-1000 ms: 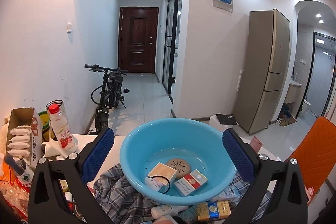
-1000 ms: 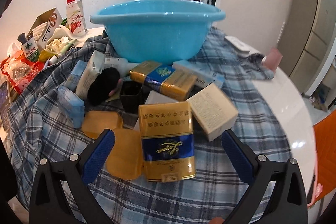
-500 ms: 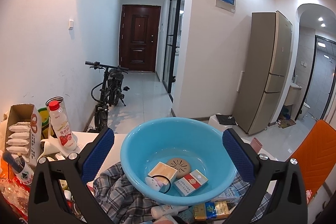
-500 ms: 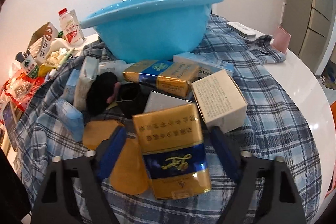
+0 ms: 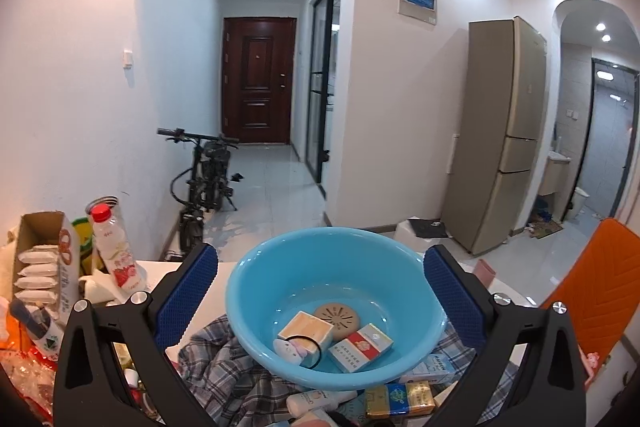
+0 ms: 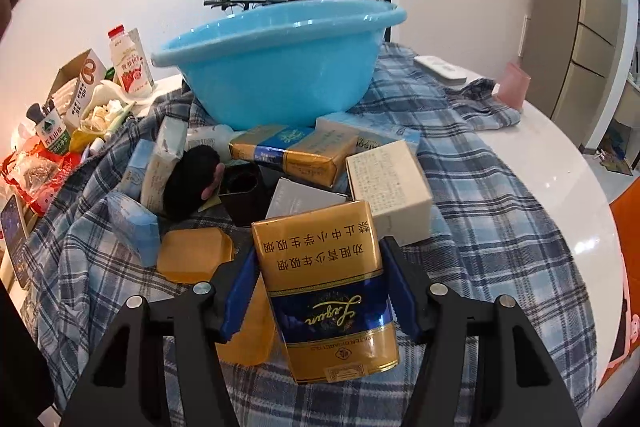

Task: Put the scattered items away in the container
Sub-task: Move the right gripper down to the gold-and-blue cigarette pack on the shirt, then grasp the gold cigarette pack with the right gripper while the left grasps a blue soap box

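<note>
A blue plastic basin [image 5: 280,267] [image 6: 280,83] stands on a plaid cloth [image 6: 500,227]. Inside it lie a red and white pack [image 5: 360,347], a tan box [image 5: 306,327] and a round brown disc [image 5: 338,315]. My left gripper [image 5: 320,299] is open and empty, held above and in front of the basin. My right gripper [image 6: 318,287] is shut on a gold and blue cigarette pack [image 6: 324,287], tilted a little above the cloth. More items lie before the basin: a second gold pack [image 6: 296,151], a white box [image 6: 388,187], orange lids [image 6: 194,255].
At the left stand a milk bottle [image 6: 130,67], a snack carton [image 6: 76,83] and red bags [image 6: 32,171]. A pink cup [image 6: 516,85] and a remote [image 6: 440,69] sit at the far right. An orange chair [image 5: 592,291] is beside the round white table [image 6: 560,163].
My right gripper moved in and closed its jaws on the gold and blue pack, which now tilts up off the cloth. My left gripper rose slightly and stayed open.
</note>
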Demonstrator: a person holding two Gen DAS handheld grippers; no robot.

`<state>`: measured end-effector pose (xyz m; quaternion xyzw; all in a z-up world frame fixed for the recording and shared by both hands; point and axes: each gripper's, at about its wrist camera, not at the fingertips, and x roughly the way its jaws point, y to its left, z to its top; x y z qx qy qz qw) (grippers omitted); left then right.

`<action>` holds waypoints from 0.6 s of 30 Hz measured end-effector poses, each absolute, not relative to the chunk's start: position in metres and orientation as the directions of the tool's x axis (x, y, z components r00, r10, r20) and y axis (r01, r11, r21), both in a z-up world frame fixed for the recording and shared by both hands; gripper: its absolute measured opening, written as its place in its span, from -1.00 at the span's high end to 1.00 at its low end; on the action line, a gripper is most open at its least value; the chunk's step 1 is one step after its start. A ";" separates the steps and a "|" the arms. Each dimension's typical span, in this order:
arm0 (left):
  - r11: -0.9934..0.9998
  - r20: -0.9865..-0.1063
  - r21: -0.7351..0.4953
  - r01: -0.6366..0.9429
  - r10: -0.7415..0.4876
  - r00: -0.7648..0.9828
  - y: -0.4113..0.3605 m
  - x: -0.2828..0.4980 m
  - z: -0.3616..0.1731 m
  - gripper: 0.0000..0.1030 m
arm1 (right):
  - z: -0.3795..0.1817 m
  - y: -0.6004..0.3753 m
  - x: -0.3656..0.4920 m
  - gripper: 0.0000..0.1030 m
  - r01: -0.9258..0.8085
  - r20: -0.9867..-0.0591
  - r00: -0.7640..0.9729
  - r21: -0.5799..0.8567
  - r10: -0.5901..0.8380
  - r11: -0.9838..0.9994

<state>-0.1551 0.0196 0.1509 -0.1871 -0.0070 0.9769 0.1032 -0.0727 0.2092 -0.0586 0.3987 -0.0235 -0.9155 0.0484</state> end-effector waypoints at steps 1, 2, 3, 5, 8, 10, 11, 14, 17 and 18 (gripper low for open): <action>-0.979 -0.359 -0.038 -0.198 0.199 -0.912 0.024 -0.153 0.151 -0.99 | -0.056 0.210 -0.070 -0.20 0.066 -0.721 -0.686 0.079 -0.103 -0.995; -0.978 -0.347 -0.027 -0.208 0.204 -0.915 0.027 -0.149 0.150 -0.99 | -0.053 0.213 -0.067 -0.20 0.060 -0.713 -0.694 0.083 -0.102 -0.995; -0.978 -0.347 -0.018 -0.210 0.203 -0.916 0.029 -0.146 0.148 -0.99 | -0.051 0.214 -0.065 -0.20 0.055 -0.709 -0.698 0.090 -0.103 -0.994; -0.980 -0.403 0.020 -0.200 0.175 -0.898 0.035 -0.145 0.143 -0.99 | -0.048 0.219 -0.061 -0.20 0.050 -0.699 -0.707 0.103 -0.108 -0.993; -0.975 -0.424 0.082 -0.205 0.153 -0.893 0.036 -0.127 0.135 -0.99 | -0.045 0.226 -0.056 -0.20 0.047 -0.685 -0.718 0.130 -0.123 -0.990; -0.973 -0.430 0.122 -0.198 0.128 -0.894 0.030 -0.107 0.122 -0.99 | -0.042 0.230 -0.053 -0.20 0.054 -0.671 -0.727 0.150 -0.141 -0.987; -0.973 -0.438 0.139 -0.183 0.105 -0.893 0.027 -0.099 0.113 -0.99 | -0.042 0.232 -0.052 -0.20 0.055 -0.670 -0.729 0.153 -0.144 -0.987; -0.978 -0.478 0.150 -0.144 0.056 -0.876 0.015 -0.081 0.079 -0.99 | -0.042 0.238 -0.050 -0.20 0.052 -0.665 -0.731 0.167 -0.151 -0.985; -0.977 -0.568 0.122 -0.174 0.075 -0.820 0.009 -0.072 0.037 -0.99 | -0.044 0.245 -0.045 -0.21 0.048 -0.654 -0.740 0.182 -0.158 -0.982; -0.978 -0.594 0.112 -0.173 0.073 -0.801 0.007 -0.071 0.024 -0.99 | -0.045 0.247 -0.043 -0.21 0.044 -0.653 -0.741 0.182 -0.154 -0.982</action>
